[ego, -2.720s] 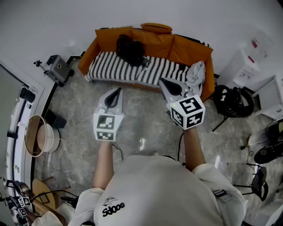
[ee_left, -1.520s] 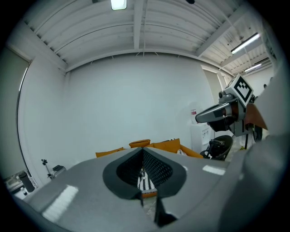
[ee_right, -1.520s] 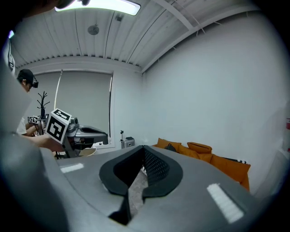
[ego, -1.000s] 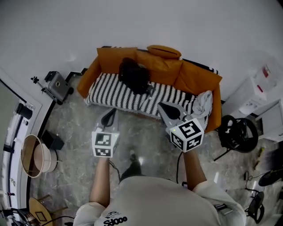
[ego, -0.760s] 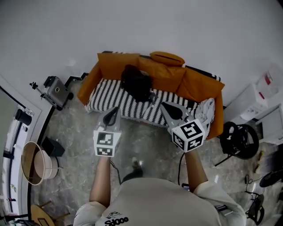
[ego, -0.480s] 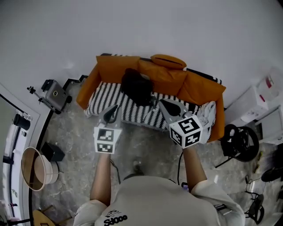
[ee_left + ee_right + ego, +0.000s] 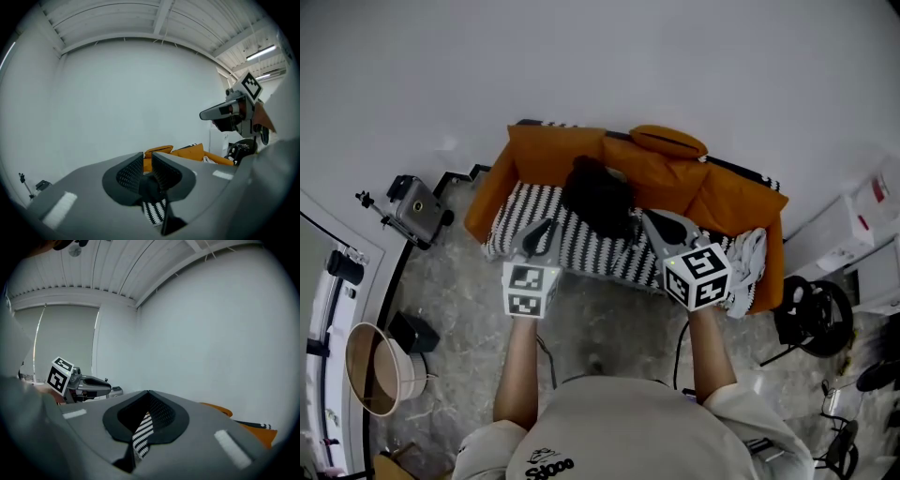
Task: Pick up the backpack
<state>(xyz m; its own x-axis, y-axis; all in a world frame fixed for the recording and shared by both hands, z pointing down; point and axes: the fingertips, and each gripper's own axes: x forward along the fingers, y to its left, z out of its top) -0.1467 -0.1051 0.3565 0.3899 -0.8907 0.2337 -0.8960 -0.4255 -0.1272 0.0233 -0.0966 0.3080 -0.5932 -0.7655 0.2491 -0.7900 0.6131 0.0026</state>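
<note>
The black backpack (image 7: 598, 192) sits on the striped seat of an orange sofa (image 7: 722, 202), against the backrest. My left gripper (image 7: 545, 227) hangs over the seat's front edge, left of and short of the backpack. Its jaws have just been opening and stand slightly apart with nothing between them; the left gripper view (image 7: 147, 157) shows the sofa and a dark shape through the gap. My right gripper (image 7: 646, 217) is shut and empty, just right of the backpack, apart from it. Its tips meet in the right gripper view (image 7: 148, 393).
A white cloth (image 7: 748, 261) lies on the sofa's right end, and an orange cushion (image 7: 667, 141) tops the backrest. A grey device on a stand (image 7: 417, 200) is left of the sofa, a round basket (image 7: 375, 367) at lower left, a black chair (image 7: 811, 305) and white cabinet (image 7: 874, 202) at the right.
The person has walked up to the sofa, so both grippers now reach over the seat's front edge near the backpack. The left jaws have parted a little.
</note>
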